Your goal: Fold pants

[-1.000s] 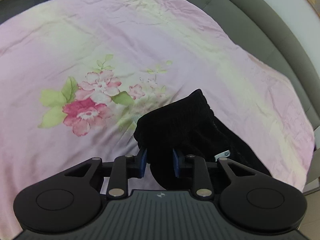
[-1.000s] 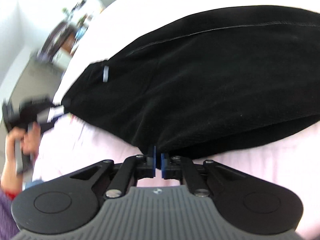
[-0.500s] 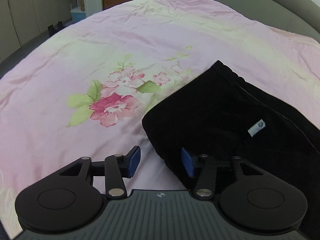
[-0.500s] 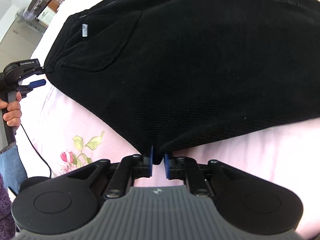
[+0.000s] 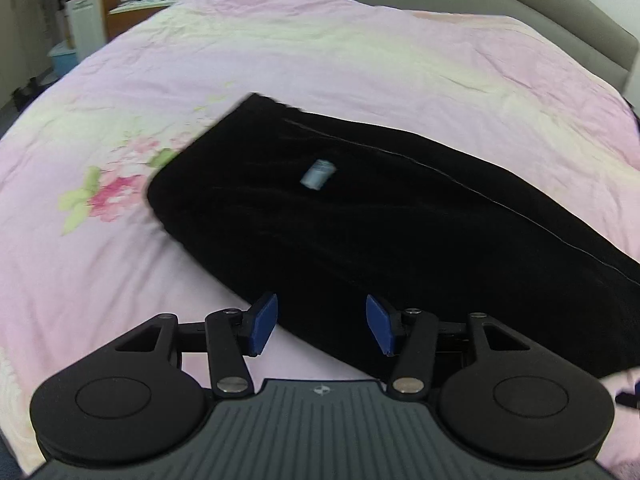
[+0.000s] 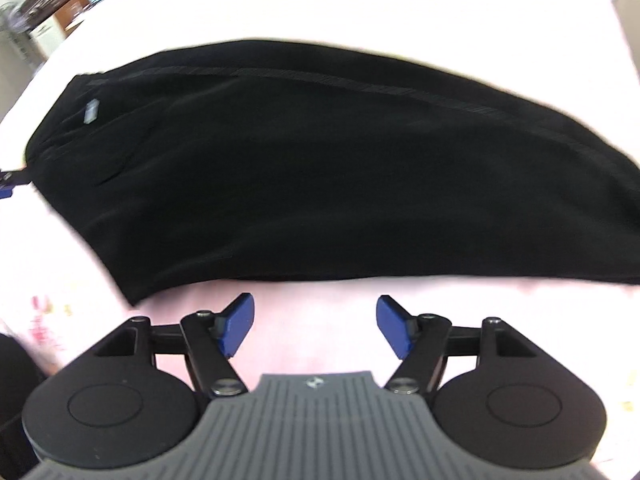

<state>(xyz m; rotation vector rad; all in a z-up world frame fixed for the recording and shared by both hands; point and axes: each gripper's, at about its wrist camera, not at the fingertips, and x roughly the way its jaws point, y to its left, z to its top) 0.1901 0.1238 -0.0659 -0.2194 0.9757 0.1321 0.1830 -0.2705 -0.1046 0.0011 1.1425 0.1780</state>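
My left hand-held gripper (image 5: pixel 321 325) and right hand-held gripper (image 6: pixel 314 325) look alike: black linkage arms, silver screws, blue pads (image 5: pixel 262 323), ribbed grey housing.

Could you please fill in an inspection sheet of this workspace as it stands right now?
Surface: pink floral bedspread, lightly creased.
Job's things: black pants lying flat, folded lengthwise; small pale label facing up.
Clutter: nothing seen on the bed.
Grippers: left gripper open, its fingers over the pants' near edge; right gripper open, just short of the pants, holding nothing.
Cables: nothing seen.
Surroundings: grey headboard; blurred cabinets and a blue bin beyond the bed.
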